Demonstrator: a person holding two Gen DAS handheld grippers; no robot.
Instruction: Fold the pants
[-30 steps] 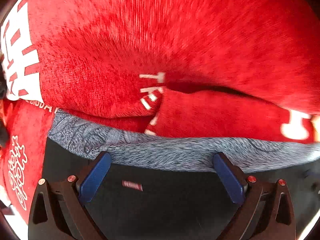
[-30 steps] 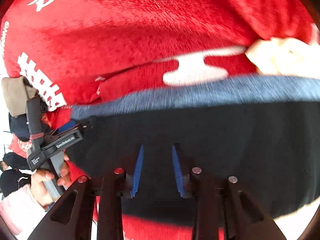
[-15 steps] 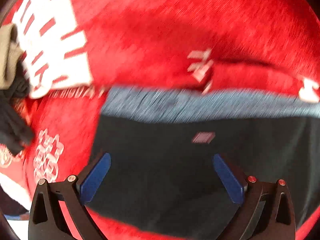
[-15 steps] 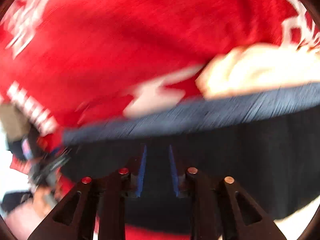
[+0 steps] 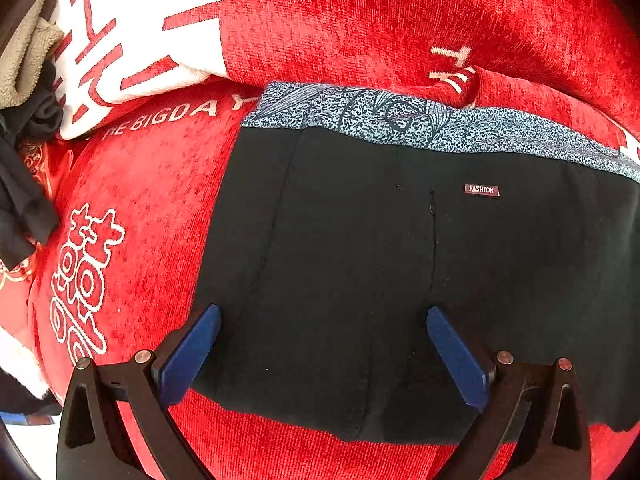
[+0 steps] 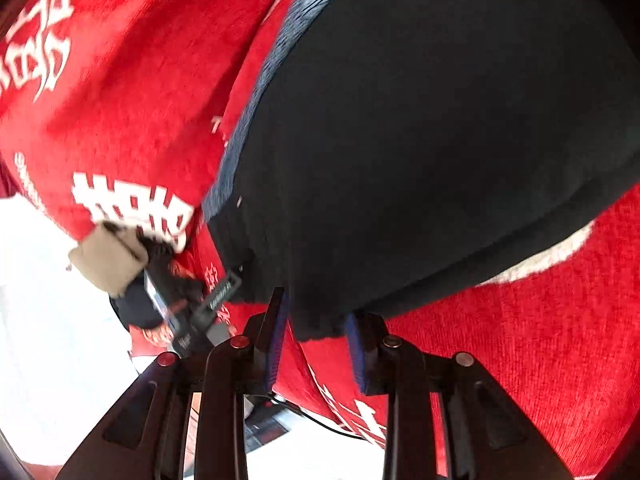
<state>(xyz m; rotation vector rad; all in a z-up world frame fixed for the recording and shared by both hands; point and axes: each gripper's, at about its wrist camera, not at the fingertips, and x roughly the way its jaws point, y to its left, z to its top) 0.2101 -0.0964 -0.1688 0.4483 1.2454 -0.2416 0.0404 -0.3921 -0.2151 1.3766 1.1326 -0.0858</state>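
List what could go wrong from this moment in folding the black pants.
1. The right gripper straddles only the lower edge of the black pants; a thin bite may slip out.
2. The left gripper stands wide open over the pants, holding nothing, so a one-sided pull could skew the fold.
3. The red blanket beneath is rumpled near the patterned waistband; closing jaws might pinch it too.

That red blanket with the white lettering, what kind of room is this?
Probably a home, perhaps a bed or sofa: a plush red blanket under black pants, with other clothes heaped beside it.
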